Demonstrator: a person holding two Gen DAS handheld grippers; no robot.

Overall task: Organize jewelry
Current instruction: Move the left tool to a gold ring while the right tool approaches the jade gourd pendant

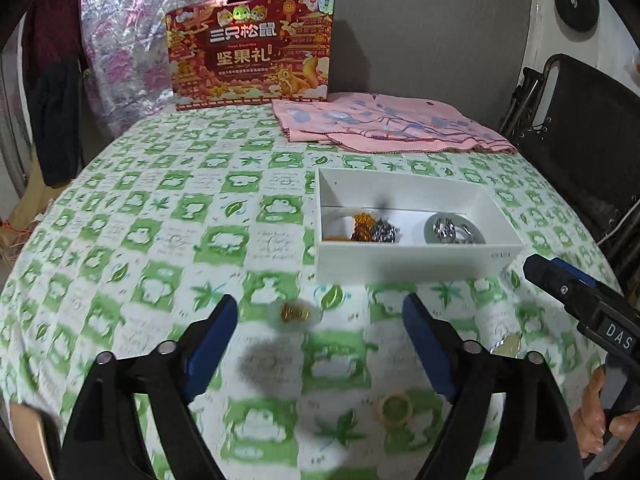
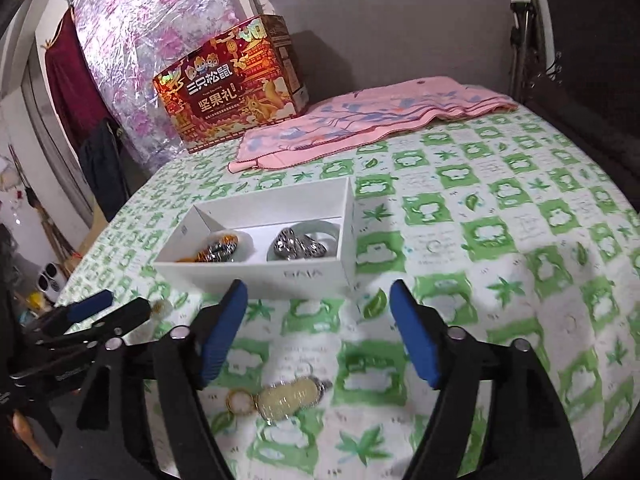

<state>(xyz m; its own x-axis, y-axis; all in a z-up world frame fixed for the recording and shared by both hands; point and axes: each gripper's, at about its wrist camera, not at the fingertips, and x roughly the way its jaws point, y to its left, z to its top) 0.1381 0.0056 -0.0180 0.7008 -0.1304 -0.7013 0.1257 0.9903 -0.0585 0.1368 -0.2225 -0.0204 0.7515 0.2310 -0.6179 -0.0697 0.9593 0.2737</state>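
- white box (image 1: 404,258) sits open on the green leaf-print tablecloth (image 1: 168,216), just ahead of both claws.
- left end of the box: amber bead bracelet (image 1: 362,226) touching a dark silver bead cluster (image 1: 385,231). right end: silver bangle (image 1: 454,231) with chunky silver pieces on top.
- i see three loose items outside the box, on the cloth.
- small gold piece (image 1: 294,313), blurred, lies between my left gripper (image 1: 320,334) tips.
- pale yellow ring (image 1: 395,408) is nearer the camera, inside the left jaws' span.
- yellowish oval pendant (image 2: 289,400) with a gold ring (image 2: 240,402) touching its left side lies on the cloth under my right gripper (image 2: 318,324).
- left jaws spread wide, gripping nothing.
- right jaws spread wide too, nothing between the pads.
- behind the box: folded pink cloth (image 1: 384,122) and a red nut gift box (image 1: 252,50), upright at the table's far edge.
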